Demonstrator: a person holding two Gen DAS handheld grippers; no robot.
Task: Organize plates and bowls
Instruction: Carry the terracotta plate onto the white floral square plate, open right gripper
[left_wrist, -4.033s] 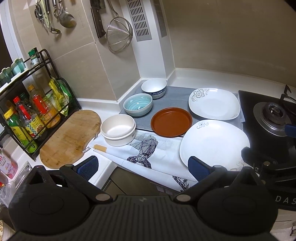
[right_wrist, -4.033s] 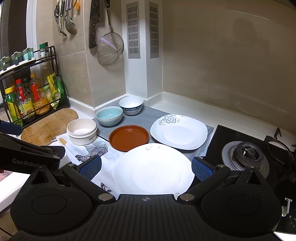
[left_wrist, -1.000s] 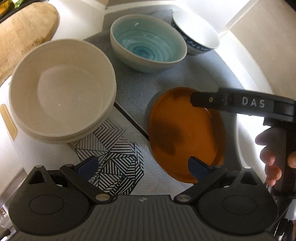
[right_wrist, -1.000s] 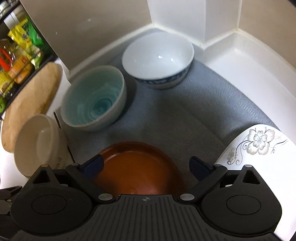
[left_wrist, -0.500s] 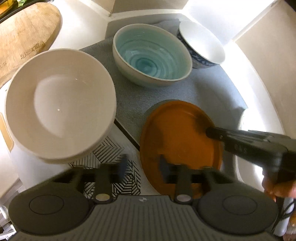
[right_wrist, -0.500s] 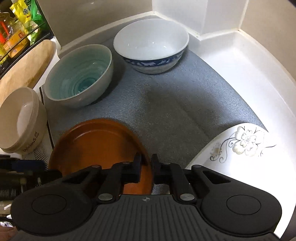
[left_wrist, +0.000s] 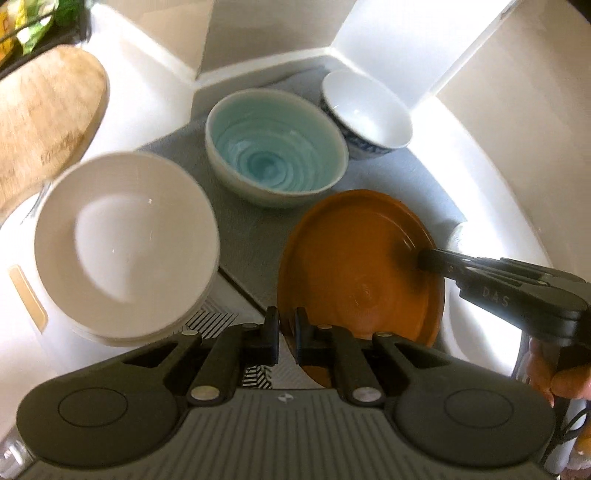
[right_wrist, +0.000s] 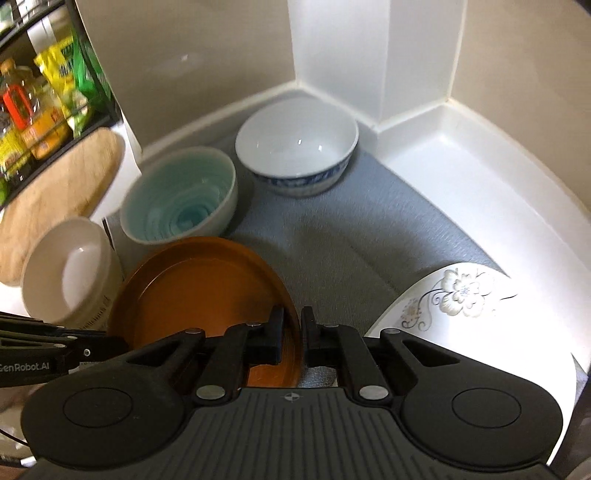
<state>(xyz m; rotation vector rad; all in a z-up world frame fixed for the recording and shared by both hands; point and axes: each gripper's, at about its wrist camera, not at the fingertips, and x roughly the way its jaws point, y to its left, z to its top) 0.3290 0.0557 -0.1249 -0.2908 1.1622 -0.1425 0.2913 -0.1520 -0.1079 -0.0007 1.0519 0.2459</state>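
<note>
I judged the lift needed both hands rising level, so the brown plate (left_wrist: 354, 266) would not tip or slip. My left gripper (left_wrist: 286, 334) pinched its near rim; my right gripper (right_wrist: 292, 338) pinched the opposite rim, each with the edge between nearly closed jaws. The plate sat just in front of the teal bowl (left_wrist: 275, 147), over the grey mat (right_wrist: 332, 240).

Two close, downward views, shared orange plate (left_wrist: 354, 266)

Glossy ceramic brown plate (left_wrist: 362, 266), woven grey mat (right_wrist: 332, 236), wooden board (left_wrist: 44, 118).
</note>
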